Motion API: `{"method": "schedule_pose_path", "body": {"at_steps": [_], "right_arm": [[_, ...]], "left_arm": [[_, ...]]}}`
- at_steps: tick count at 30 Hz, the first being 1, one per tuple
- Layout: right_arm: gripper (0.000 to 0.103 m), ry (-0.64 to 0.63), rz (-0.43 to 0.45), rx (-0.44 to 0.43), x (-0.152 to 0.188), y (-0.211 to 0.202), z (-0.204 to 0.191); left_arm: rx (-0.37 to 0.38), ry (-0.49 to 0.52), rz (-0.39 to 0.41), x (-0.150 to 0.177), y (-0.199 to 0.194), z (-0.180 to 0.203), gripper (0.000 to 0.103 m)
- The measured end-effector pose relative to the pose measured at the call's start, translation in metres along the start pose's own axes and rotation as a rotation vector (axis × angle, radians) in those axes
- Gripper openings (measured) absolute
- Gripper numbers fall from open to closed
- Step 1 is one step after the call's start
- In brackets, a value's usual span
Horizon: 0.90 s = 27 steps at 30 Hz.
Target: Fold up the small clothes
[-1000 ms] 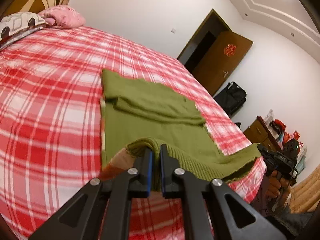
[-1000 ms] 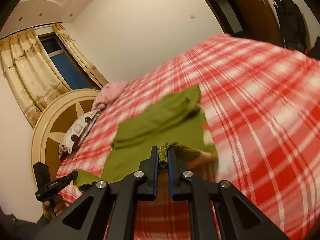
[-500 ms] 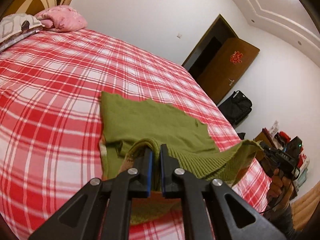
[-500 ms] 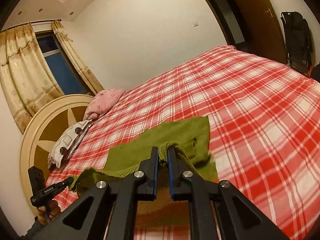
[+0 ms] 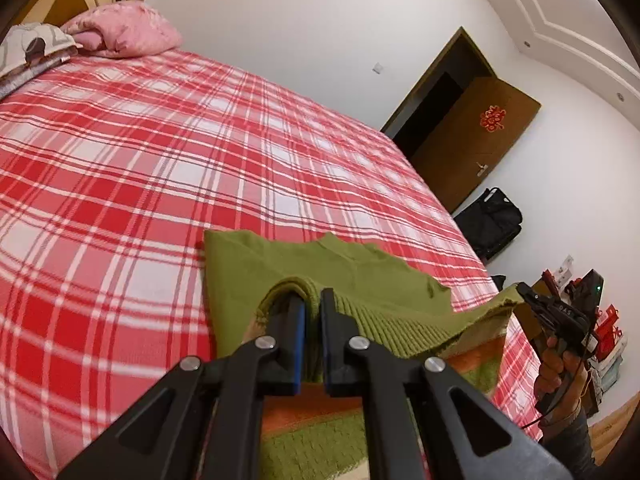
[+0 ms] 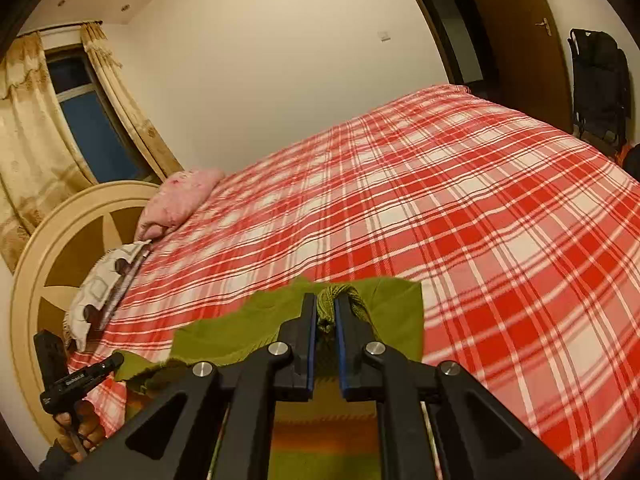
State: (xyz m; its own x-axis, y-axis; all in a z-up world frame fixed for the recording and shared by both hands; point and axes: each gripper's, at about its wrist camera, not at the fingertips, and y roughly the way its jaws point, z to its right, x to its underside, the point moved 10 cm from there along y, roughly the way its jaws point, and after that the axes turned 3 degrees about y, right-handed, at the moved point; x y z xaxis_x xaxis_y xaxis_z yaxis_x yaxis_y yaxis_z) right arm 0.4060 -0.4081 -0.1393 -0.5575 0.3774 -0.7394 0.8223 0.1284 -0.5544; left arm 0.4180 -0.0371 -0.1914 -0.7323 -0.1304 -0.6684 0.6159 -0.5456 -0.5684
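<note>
Left view: the left gripper (image 5: 312, 304) is pinched tight on the ribbed hem of the green sweater (image 5: 360, 280). The rest of the sweater lies on the red checked bed (image 5: 160, 152) — the hem hangs in the air between both tools.

Right view: the right gripper (image 6: 325, 308) is clamped on the other hem corner of the sweater (image 6: 256, 320).

This looks like the fold-over step, bottom half going up to the top. Next, I think both corners should come down together, level, on the far edge — then let go.
</note>
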Motion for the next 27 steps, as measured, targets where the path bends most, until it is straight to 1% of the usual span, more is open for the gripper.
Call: {"method": "schedule_pose_path", "body": {"at_steps": [3,8,14,16,18,19,20,21,23,24,25,26,27], "right_arm": [[0.008,-0.002,-0.029,0.022,-0.007,0.031,0.008],[0.008,-0.005,-0.079,0.053,-0.014,0.08,0.02],[0.008,-0.024,-0.14,0.075,-0.015,0.135,0.026],[0.008,-0.037,-0.151,0.094,-0.014,0.15,0.027],[0.008,-0.025,-0.189,0.085,-0.011,0.165,0.03],[0.009,-0.012,-0.19,0.093,-0.011,0.169,0.033],[0.012,-0.002,-0.185,0.104,-0.011,0.17,0.037],[0.024,0.003,-0.181,0.107,-0.012,0.169,0.039],[0.076,0.017,-0.176,0.092,-0.01,0.162,0.042],[0.079,0.016,-0.168,0.089,-0.01,0.157,0.043],[0.079,0.01,-0.163,0.087,-0.009,0.15,0.044],[0.079,-0.001,-0.159,0.091,-0.006,0.14,0.046],[0.079,-0.013,-0.155,0.095,-0.003,0.13,0.048]], "left_arm": [[-0.012,-0.016,-0.02,-0.008,0.022,-0.009,0.007],[-0.027,-0.053,-0.035,-0.018,0.045,-0.027,0.007],[-0.066,-0.072,-0.069,-0.01,0.065,-0.047,0.007],[-0.072,-0.085,-0.076,-0.007,0.069,-0.052,0.007],[-0.084,-0.101,-0.074,-0.007,0.073,-0.057,0.009],[-0.082,-0.111,-0.077,-0.007,0.073,-0.057,0.013],[-0.085,-0.115,-0.077,-0.008,0.074,-0.057,0.015],[-0.096,-0.114,-0.076,-0.008,0.072,-0.057,0.018],[-0.112,-0.102,-0.068,-0.009,0.065,-0.055,0.036],[-0.117,-0.094,-0.056,-0.009,0.058,-0.054,0.04],[-0.124,-0.091,-0.047,-0.009,0.053,-0.054,0.049],[-0.115,-0.089,-0.028,-0.008,0.043,-0.052,0.052],[-0.106,-0.087,-0.019,-0.005,0.037,-0.05,0.053]]}}
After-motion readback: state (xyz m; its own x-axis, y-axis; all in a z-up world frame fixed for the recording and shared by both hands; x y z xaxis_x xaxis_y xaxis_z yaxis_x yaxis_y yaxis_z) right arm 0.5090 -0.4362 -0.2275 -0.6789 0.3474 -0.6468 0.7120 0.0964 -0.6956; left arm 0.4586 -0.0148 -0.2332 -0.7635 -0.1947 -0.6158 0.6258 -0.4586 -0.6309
